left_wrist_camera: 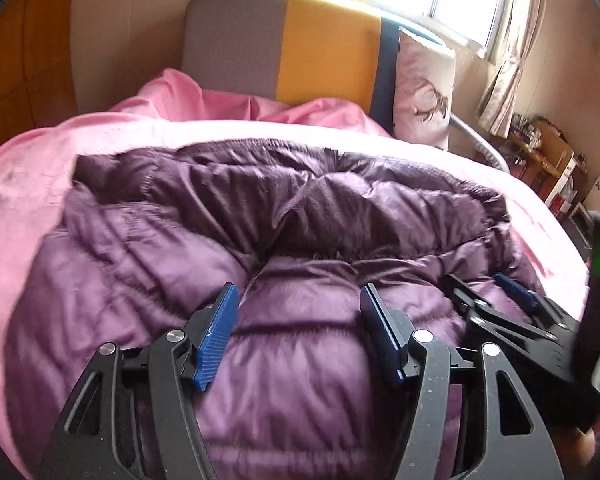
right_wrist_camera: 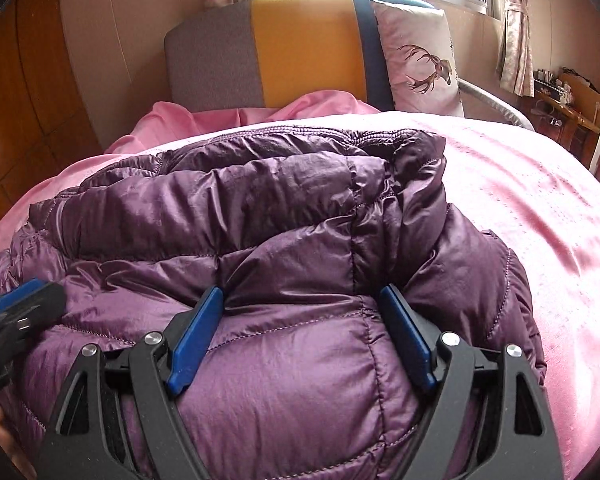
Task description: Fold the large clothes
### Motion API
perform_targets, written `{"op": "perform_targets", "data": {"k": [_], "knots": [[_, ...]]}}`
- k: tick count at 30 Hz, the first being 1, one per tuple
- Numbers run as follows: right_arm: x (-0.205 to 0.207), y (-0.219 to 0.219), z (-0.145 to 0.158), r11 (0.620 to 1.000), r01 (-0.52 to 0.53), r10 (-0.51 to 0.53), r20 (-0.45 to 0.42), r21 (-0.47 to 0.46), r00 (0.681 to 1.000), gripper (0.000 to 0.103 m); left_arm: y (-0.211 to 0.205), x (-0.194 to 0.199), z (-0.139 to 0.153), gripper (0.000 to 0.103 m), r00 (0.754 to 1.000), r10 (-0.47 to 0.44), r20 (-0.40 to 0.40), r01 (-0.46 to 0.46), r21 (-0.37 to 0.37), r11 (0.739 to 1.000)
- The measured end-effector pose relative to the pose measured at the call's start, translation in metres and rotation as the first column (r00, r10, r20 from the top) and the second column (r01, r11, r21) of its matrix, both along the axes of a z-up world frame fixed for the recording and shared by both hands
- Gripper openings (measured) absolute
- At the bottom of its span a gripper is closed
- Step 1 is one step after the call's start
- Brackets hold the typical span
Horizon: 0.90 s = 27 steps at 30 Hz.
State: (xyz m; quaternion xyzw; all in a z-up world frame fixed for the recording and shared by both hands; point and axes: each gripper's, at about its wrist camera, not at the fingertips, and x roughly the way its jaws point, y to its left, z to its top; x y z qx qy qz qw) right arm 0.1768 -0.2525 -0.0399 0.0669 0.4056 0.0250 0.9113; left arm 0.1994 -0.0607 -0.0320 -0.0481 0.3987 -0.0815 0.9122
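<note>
Your left tongs (left_wrist_camera: 298,312) stand with their blue pads wide apart, straddling a raised baffle of the purple quilted down jacket (left_wrist_camera: 260,240) without clamping it. The jacket lies bunched on the pink bedspread (left_wrist_camera: 32,184) of the bed, its near edge under both tools and its far edge toward the grey, yellow and navy headboard (left_wrist_camera: 300,48). A white cushion printed with a deer (right_wrist_camera: 420,56) leans against that headboard on the right.

Your right tongs (right_wrist_camera: 304,312) sit just beside the left pair, also spread apart, with the pads resting on either side of a quilted panel and gripping nothing. In the right wrist view the jacket already appears doubled over, an upper layer lying across a lower one.

Judged from this, the step in hand is taking hold of the near edge for a further fold. The next move calls for closing both tongs on the fabric together, gathering every layer. Expect the slick, puffy shell to slip or spring back, so bite deep before lifting.
</note>
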Motion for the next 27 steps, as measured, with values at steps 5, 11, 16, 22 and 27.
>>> {"op": "perform_targets", "data": {"k": [5,11,16,22,27], "knots": [[-0.004,0.002,0.013,1.0,-0.012,0.011,-0.007,-0.023,1.0,0.088,0.017,-0.023,0.017,0.062,0.999,0.024,0.04,-0.024,0.005,1.0],[-0.026,0.018,0.043,1.0,-0.021,0.021,0.036,-0.014,0.999,0.089,0.039,-0.047,0.026,0.062,0.995,0.058,0.077,-0.059,0.014,0.998],[-0.048,0.043,0.061,0.997,-0.078,0.079,0.069,-0.009,0.994,0.089,0.059,-0.061,0.031,0.062,0.991,0.094,0.091,-0.094,0.0,0.996],[-0.066,0.067,0.061,0.992,-0.116,0.118,0.067,-0.041,0.991,0.089,0.081,-0.07,0.027,0.062,0.988,0.13,0.087,-0.129,-0.016,0.992],[-0.072,0.067,0.053,0.992,-0.115,0.118,0.048,-0.049,0.992,0.09,0.094,-0.075,0.02,0.062,0.987,0.147,0.069,-0.145,-0.024,0.989]]}}
